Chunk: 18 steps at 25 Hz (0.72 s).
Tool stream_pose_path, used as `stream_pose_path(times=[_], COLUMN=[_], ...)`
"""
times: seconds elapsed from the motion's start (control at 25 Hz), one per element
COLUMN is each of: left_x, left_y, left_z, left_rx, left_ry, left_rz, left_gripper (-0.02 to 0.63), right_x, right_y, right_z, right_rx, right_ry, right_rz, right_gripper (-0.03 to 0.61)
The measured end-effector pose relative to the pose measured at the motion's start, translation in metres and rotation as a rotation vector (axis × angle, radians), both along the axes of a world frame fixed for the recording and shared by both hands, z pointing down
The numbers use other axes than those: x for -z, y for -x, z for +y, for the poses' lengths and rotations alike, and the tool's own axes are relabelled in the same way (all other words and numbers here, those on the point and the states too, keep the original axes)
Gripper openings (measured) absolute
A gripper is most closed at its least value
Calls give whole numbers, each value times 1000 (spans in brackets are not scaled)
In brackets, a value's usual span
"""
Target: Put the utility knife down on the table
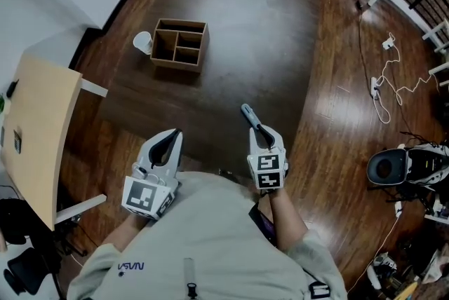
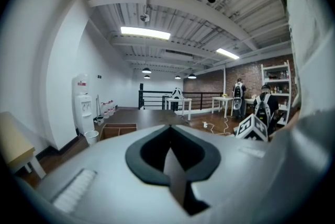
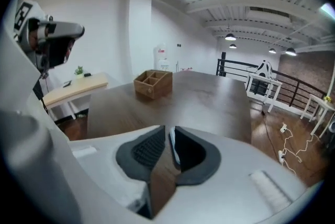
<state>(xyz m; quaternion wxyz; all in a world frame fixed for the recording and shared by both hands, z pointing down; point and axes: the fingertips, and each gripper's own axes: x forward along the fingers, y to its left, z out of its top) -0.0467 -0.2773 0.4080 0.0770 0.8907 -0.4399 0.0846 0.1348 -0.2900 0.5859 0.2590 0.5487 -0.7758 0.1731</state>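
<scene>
The utility knife (image 1: 250,115), grey with a blue tip, sticks forward out of my right gripper (image 1: 264,136), which is shut on it above the near part of the dark table (image 1: 252,46). In the right gripper view only a thin pale blue sliver of the knife (image 3: 172,150) shows between the dark pads of the right gripper (image 3: 168,139). My left gripper (image 1: 172,136) hovers to its left at the table's near edge, shut and empty. The left gripper view shows the left gripper (image 2: 170,152) with its pads together and nothing between them.
A wooden compartment box (image 1: 180,44) stands at the table's far left, with a white cup (image 1: 142,43) beside it. A light wood desk (image 1: 35,123) is at the left. White cables (image 1: 386,81) lie on the floor to the right.
</scene>
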Motion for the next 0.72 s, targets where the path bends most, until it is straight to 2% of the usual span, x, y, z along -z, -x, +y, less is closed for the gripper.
stream_pose_path(times=[0.08,0.24,0.4,0.56,0.72], left_x=[-3,1,1,-8,-30], left_y=[7,22,57,92,113], left_z=[13,43,87,143,197], left_rx=[-9,13,28,26,-22], left_ry=[-20,-49,-92,-93,-44], left_rz=[-4,47,79,115,100], left_gripper=[5,5,5,5,5], right_x=[22,63,97,118,128], right_y=[11,43,87,128,163], right_z=[10,36,80,139,202], right_rx=[-5,26,45,17,24], right_ry=[-68,-183,-276,-319,-324], right_rz=[-41,-86,-131,-195,-159], right_gripper=[3,3,3,3,2])
